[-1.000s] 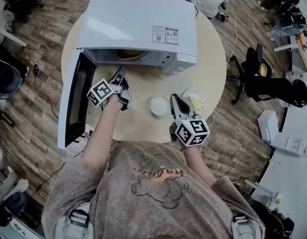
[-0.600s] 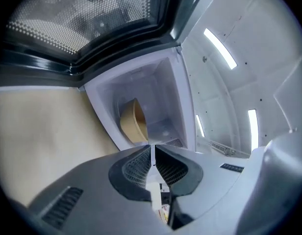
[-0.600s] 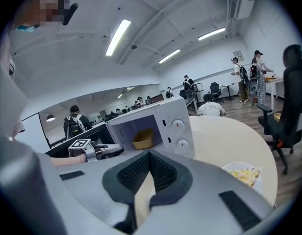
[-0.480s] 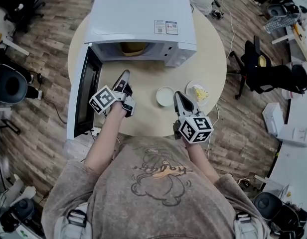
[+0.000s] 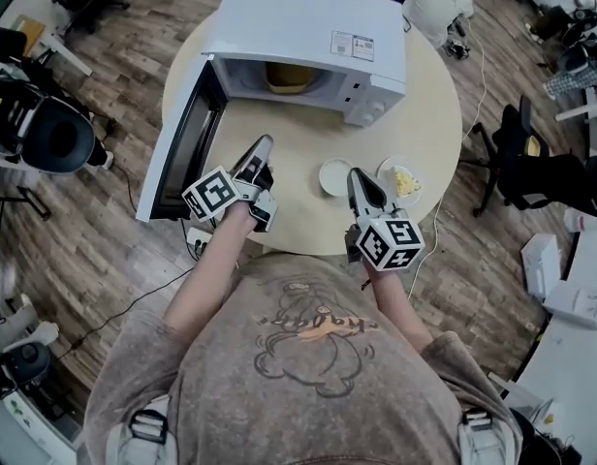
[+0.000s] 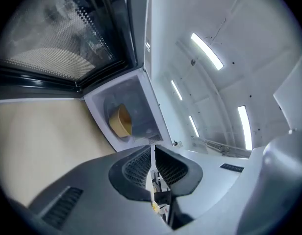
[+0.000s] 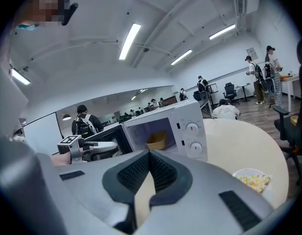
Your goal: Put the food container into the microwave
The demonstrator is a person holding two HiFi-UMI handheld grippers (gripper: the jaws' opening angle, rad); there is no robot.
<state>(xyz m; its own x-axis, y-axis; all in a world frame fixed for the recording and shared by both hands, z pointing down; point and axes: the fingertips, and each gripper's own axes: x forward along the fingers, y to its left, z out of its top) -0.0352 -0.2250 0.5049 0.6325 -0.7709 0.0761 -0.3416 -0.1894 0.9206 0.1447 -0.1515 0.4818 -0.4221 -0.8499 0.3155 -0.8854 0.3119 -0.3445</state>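
Tan, squarish food container [image 5: 291, 76] sits inside the cavity of the white microwave oven [image 5: 298, 27], whose dark-windowed door [image 5: 187, 148] stands swung open to the left on the round beige table [image 5: 298, 211]. Left gripper [image 5: 265, 143] hangs in front of the open cavity, well apart from the container, its jaws pressed together with nothing between them; the right gripper [image 5: 357, 174] hangs over the table's near side, jaws likewise closed tip to tip and empty. Near the right gripper's tip lie a small white round dish [image 5: 335, 176] and a white plate of yellow food [image 5: 403, 182], side by side.
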